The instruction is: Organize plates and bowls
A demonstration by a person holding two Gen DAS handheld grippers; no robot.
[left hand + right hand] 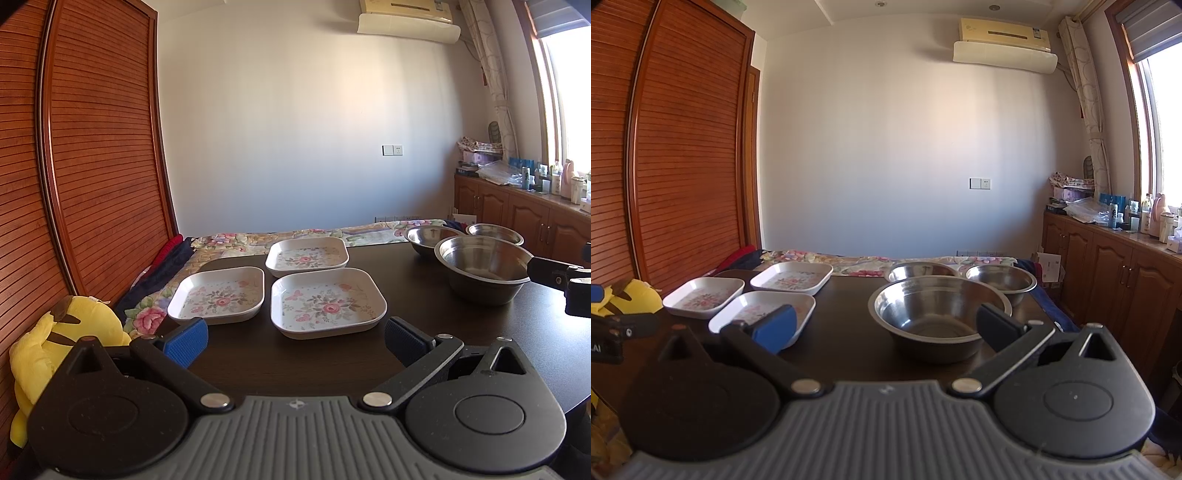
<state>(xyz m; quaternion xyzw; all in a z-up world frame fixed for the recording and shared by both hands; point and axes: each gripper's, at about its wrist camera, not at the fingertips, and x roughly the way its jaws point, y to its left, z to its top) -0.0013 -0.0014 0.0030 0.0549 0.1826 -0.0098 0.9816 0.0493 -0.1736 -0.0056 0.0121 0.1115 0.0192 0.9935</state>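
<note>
Currently | left tool [295, 341] spread apart, empty | right tool [886, 326] spread apart, empty | three floral square plates [327, 302] desk [424, 314] left | three steel bowls [940, 314] desk right, unstacked

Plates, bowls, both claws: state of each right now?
near right plate: upright, empty, on table
near left plate: upright, empty, unstacked
far plate: upright, empty, unstacked
big bowl: upright, empty, nearest
back left bowl: upright, partly hidden behind big bowl
back right bowl: upright, empty
left claw: open, holds nothing
right claw: open, holds nothing
</note>
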